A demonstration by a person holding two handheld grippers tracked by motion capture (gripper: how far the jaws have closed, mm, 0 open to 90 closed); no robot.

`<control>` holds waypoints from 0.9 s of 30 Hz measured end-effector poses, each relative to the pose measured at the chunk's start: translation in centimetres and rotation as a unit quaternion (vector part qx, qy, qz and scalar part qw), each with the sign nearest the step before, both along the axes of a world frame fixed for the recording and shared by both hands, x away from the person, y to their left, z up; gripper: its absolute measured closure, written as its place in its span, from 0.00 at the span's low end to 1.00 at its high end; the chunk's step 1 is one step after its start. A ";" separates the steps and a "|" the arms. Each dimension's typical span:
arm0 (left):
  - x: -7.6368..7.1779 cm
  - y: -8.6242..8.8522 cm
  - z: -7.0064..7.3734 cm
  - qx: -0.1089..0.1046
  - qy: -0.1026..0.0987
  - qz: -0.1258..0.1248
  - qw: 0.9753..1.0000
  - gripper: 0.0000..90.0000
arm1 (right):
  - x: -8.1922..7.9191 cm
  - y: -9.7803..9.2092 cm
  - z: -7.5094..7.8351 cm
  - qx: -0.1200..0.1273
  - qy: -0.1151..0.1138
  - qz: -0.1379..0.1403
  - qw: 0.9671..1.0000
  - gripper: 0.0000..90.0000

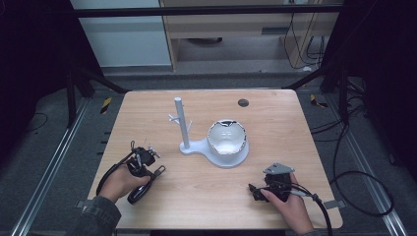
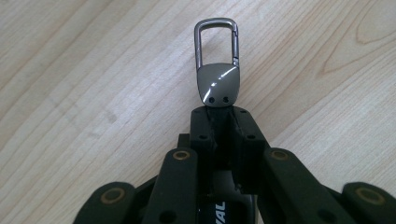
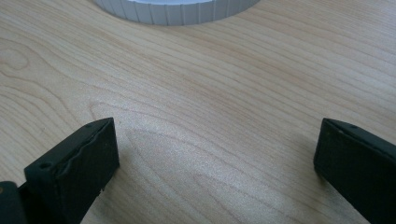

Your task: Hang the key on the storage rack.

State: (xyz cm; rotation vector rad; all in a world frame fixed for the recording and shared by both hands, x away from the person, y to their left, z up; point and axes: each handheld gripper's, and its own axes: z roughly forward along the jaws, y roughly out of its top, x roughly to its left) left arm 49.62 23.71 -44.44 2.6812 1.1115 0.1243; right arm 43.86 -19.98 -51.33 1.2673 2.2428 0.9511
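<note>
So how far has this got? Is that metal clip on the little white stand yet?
Not yet. Done: the left gripper has its jaws shut on the carabiner clip. In hand: it holds the clip low over the wooden table. Left, probably: hanging it on the white peg stand. The right gripper waits open, holding nothing.

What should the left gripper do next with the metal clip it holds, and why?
Probably lift and carry the clip toward the white stand. The left gripper has its jaws shut on the clip's flat end, its loop free above the table, and the stand's small pegs look bare. The right gripper is open, idle.
</note>
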 end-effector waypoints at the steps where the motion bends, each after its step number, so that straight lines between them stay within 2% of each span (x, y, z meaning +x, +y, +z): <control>1: -0.1 0.1 0.1 -0.003 -0.002 0.003 1.000 0.89 | 0.0 0.0 0.0 0.000 0.000 -0.001 1.000 0.00; 15: -0.9 0.8 1.4 -0.020 -0.031 0.002 0.999 0.89 | 0.0 0.0 0.0 0.000 0.000 -0.001 1.000 0.00; 22: -1.6 1.3 2.7 -0.033 -0.049 0.001 0.998 0.89 | 0.0 0.0 0.0 0.000 0.000 -0.001 1.000 0.01; 27: -2.0 1.9 3.9 -0.046 -0.068 0.006 0.997 0.89 | 0.0 0.0 0.0 0.000 0.000 -0.001 1.000 0.01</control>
